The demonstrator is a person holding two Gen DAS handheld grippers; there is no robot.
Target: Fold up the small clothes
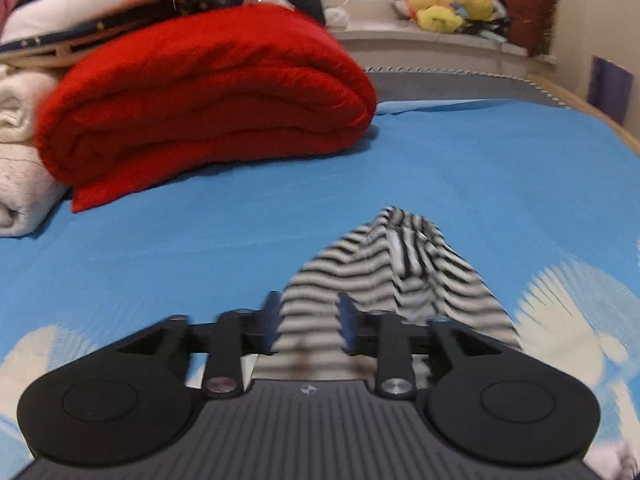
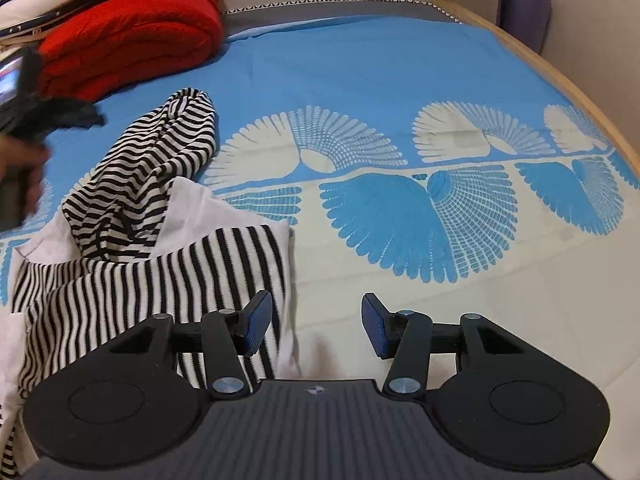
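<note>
A small black-and-white striped garment (image 2: 152, 216) lies rumpled on the blue patterned bedsheet (image 2: 360, 80), with a white inner part (image 2: 208, 208) showing. In the left wrist view its striped cloth (image 1: 384, 264) runs between the blue pads of my left gripper (image 1: 308, 320), whose jaws stand a little apart around it; the view is blurred. In the right wrist view the left gripper (image 2: 60, 114) is a dark blur at the left edge. My right gripper (image 2: 316, 324) is open and empty, its left pad (image 2: 256, 320) over the garment's right hem.
A folded red blanket (image 1: 208, 100) and stacked white bedding (image 1: 20, 160) lie at the far left of the bed. Yellow plush toys (image 1: 448, 4) sit on a ledge beyond. The bed's wooden edge (image 2: 560, 76) runs along the right.
</note>
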